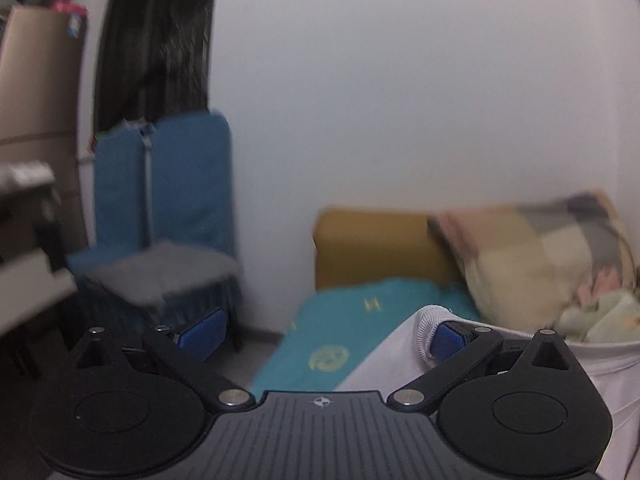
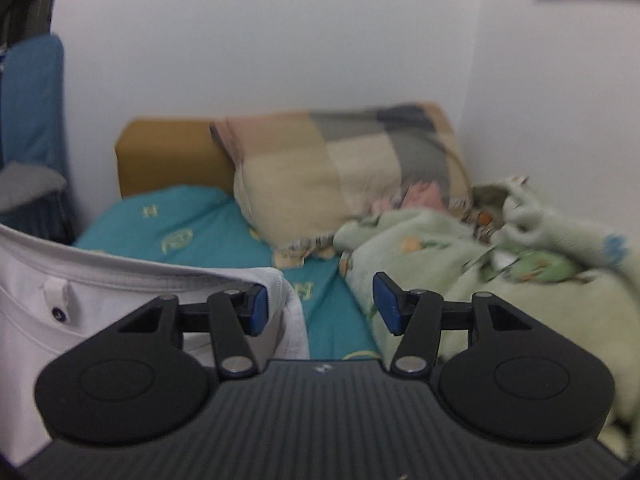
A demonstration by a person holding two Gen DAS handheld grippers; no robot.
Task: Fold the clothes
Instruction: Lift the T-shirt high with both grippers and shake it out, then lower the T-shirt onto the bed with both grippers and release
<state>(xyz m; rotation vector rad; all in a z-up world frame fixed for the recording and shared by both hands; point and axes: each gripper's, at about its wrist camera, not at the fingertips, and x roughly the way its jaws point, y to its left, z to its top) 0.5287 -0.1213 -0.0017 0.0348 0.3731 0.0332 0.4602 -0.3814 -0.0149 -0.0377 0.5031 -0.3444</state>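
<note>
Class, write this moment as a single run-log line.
step: fold clothes | left gripper: open, white garment draped over one finger | right gripper: open, same garment by one finger | under: teal bedsheet

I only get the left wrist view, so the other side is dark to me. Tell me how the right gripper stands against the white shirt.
Observer: The right gripper is open. Nothing lies between its pads, and one pad sits against the ribbed collar of the white shirt.
Operator: Give me a mark on the shirt I can steer by.
Observer: A small white label with a dark dot sits just below the neckline, beside that gripper.
Operator: Say what lies on the bed past its other pad.
Observer: A rumpled pale green blanket covers the bed on that side, reaching up to the wall.
</note>
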